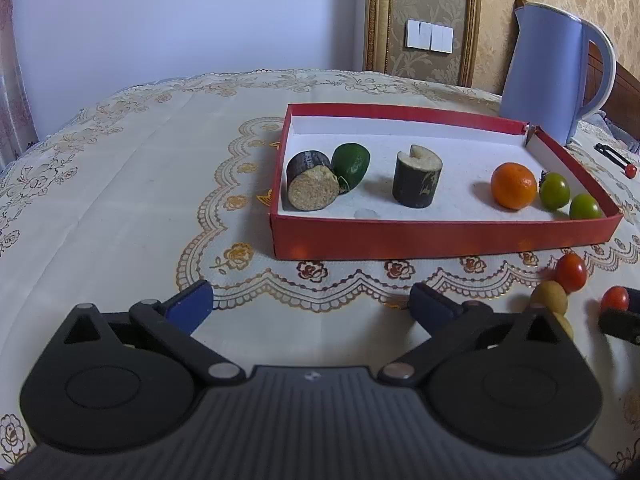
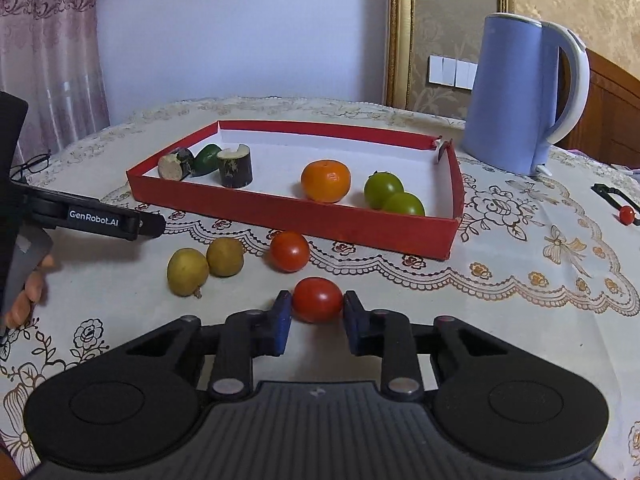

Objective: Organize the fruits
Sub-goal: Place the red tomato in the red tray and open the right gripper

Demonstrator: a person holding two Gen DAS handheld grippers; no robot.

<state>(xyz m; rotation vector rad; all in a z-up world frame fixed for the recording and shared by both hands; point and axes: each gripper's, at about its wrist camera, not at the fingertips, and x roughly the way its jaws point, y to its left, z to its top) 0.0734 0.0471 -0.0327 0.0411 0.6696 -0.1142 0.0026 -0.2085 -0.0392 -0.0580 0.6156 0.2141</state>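
Observation:
A red box with a white floor holds two sugarcane pieces, a dark green fruit, an orange and two green tomatoes. On the cloth in front lie two yellow-brown fruits and a red tomato. My right gripper has its pads against both sides of a second red tomato that rests on the cloth. My left gripper is open and empty before the box's front wall.
A blue kettle stands behind the box's right end. Glasses lie at the far left. A small black tool with a red knob lies at the right. An embroidered cloth covers the table.

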